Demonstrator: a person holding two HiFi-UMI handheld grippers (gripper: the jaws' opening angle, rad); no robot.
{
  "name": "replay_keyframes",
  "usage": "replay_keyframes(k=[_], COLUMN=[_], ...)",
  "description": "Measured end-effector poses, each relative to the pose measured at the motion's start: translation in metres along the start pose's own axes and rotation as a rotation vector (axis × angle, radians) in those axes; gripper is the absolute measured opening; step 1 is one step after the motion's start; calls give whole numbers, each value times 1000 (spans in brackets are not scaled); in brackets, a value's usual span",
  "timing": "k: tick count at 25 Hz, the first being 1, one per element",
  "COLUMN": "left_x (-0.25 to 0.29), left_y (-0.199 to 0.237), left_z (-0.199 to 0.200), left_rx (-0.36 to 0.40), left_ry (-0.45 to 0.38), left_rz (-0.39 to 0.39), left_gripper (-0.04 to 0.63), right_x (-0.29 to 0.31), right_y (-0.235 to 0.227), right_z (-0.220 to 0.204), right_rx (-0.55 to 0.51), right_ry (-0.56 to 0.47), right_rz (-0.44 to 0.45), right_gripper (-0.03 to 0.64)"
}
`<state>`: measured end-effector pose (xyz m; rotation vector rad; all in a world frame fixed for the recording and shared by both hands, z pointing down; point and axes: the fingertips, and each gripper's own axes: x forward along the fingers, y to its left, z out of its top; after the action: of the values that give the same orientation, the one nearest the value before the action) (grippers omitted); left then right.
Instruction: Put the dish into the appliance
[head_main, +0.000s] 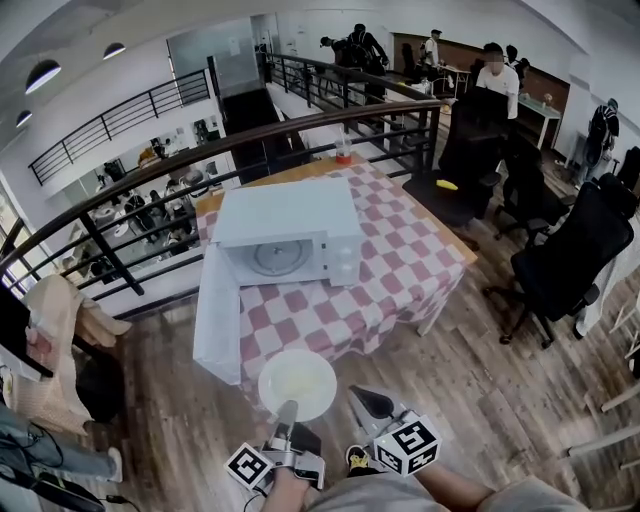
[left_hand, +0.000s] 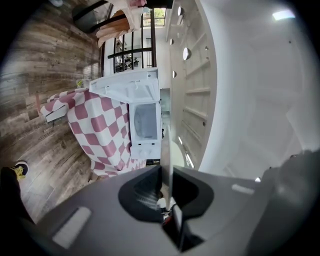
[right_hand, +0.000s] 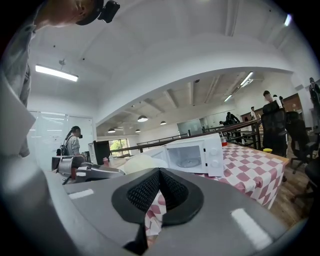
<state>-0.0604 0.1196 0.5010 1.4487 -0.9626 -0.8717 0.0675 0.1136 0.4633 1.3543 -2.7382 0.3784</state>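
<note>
A white plate (head_main: 297, 383) hangs level in front of the table, and my left gripper (head_main: 287, 412) is shut on its near rim. In the left gripper view the plate (left_hand: 166, 160) shows edge-on between the pads. The white microwave (head_main: 288, 238) stands on the checkered table (head_main: 400, 250) with its door (head_main: 217, 318) swung open to the left and its glass turntable showing. It also shows in the left gripper view (left_hand: 146, 120) and the right gripper view (right_hand: 192, 154). My right gripper (head_main: 370, 400) is beside the plate, shut on nothing.
A black railing (head_main: 150, 175) curves behind the table. Black office chairs (head_main: 570, 250) stand on the wood floor at the right. A cup (head_main: 343, 150) sits at the table's far edge. A chair draped with cloth (head_main: 55, 340) is at the left.
</note>
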Motion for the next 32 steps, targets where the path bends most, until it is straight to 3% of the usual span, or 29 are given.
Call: replay_keyframes(k=[12, 32], left_x=[66, 94], left_y=[2, 9], left_z=[5, 21], left_rx=[0, 4], left_ry=[-31, -74], left_rz=[4, 17], left_gripper=[29, 29], right_x=[41, 70], right_y=[-57, -77], right_z=[14, 12], right_rx=[-3, -1], right_ry=[-6, 1], right_rz=[33, 71], right_gripper=[0, 0])
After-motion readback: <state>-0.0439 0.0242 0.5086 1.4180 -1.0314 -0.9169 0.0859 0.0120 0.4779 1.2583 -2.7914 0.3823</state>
